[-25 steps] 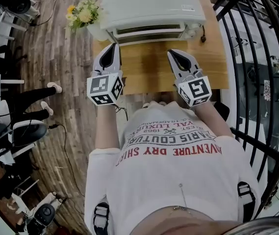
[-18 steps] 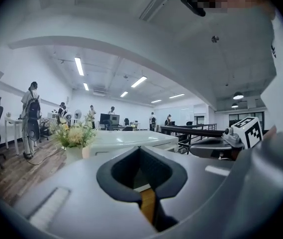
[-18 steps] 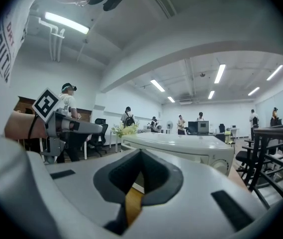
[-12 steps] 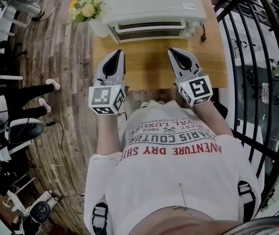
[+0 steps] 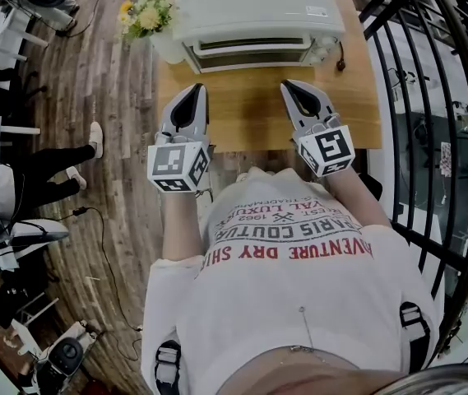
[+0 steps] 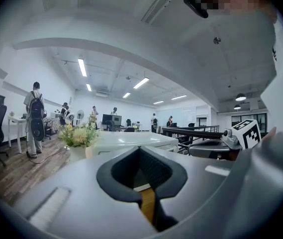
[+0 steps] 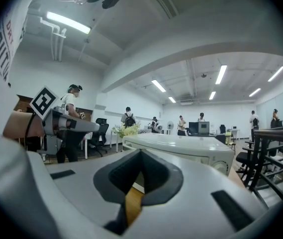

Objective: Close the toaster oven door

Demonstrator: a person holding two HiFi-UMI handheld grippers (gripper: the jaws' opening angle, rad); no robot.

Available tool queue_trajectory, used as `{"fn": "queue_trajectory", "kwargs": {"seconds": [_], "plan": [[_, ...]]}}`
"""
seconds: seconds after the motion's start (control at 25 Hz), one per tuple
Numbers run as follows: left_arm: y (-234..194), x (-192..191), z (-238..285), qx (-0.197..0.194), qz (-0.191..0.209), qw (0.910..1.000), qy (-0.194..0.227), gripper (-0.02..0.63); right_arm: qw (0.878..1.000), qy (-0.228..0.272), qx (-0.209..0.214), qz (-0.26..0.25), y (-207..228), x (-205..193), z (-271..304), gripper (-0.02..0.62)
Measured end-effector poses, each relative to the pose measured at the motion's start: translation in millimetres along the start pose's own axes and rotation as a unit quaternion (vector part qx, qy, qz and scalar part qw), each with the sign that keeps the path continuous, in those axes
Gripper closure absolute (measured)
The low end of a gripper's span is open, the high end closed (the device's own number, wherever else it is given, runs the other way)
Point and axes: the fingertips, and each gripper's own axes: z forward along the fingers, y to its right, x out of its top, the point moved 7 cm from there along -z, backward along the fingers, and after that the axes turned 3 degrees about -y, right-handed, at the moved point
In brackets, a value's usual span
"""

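Observation:
A white toaster oven point(image 5: 258, 6) stands at the far end of the wooden table point(image 5: 258, 113), its front and handle point(image 5: 250, 52) facing me; I cannot tell whether the door is fully shut. My left gripper point(image 5: 192, 95) hovers over the table's left part, short of the oven, jaws together and empty. My right gripper point(image 5: 291, 89) hovers at the same distance on the right, also shut on nothing. The left gripper view shows its jaws point(image 6: 140, 152) meeting, with the oven point(image 6: 131, 141) beyond. In the right gripper view the jaws point(image 7: 140, 154) point at the oven point(image 7: 181, 146).
A vase of yellow flowers point(image 5: 145, 19) sits at the oven's left corner. A black metal railing point(image 5: 431, 97) runs along the right of the table. To the left are a person's legs point(image 5: 53, 161), chairs and floor cables. Several people stand far off point(image 6: 34, 116).
Both grippers drew back slightly from the oven a second ago and have since held still. The legs of the person at left have shifted.

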Motion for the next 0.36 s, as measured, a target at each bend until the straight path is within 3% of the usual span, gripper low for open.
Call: {"fn": "queue_trajectory", "kwargs": {"seconds": [0.36], "plan": [[-1.0, 0.0, 6.7, 0.0, -0.005, 1.0, 0.0, 0.594, 1.0, -0.002, -0.005, 0.004, 9.1, -1.8, 2.6, 0.604]]}}
